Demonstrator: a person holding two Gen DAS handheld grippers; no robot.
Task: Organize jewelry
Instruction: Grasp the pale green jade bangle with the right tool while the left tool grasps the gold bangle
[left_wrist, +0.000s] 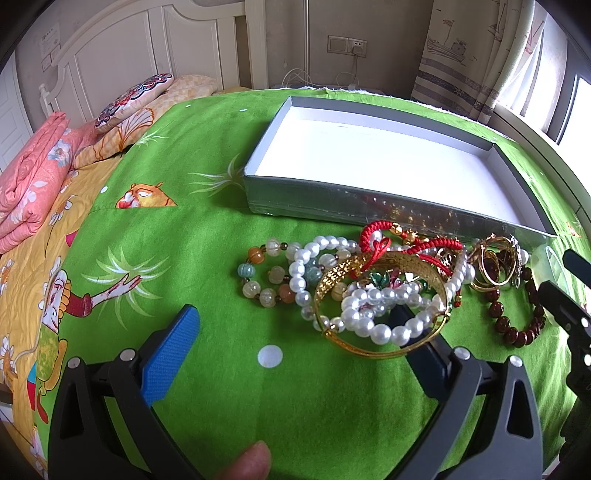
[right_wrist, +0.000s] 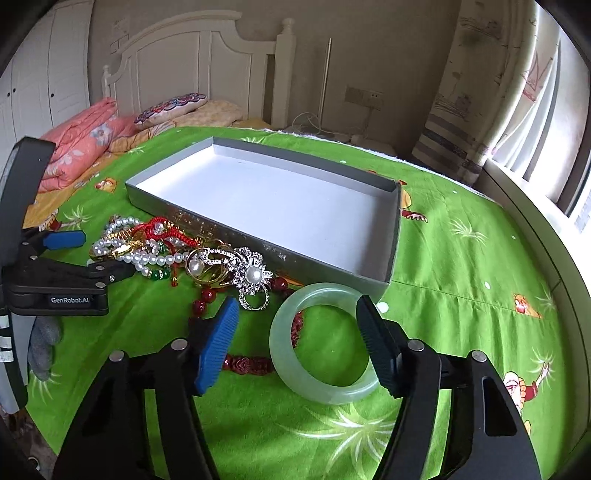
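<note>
A pale green jade bangle lies on the green cloth between the fingers of my right gripper. The right pad is at the bangle's edge, while the left pad stands clear of it. The bangle rests partly on a dark red bead bracelet. My left gripper is wide open over a heap of pearl strands, its right finger under a gold bangle. A red cord bracelet and a crystal brooch lie in the heap. The silver box holds nothing.
A coloured stone bead bracelet lies left of the heap and gold rings to its right. Folded pink bedding and pillows are at the far left by the headboard. A curtain and window are on the right.
</note>
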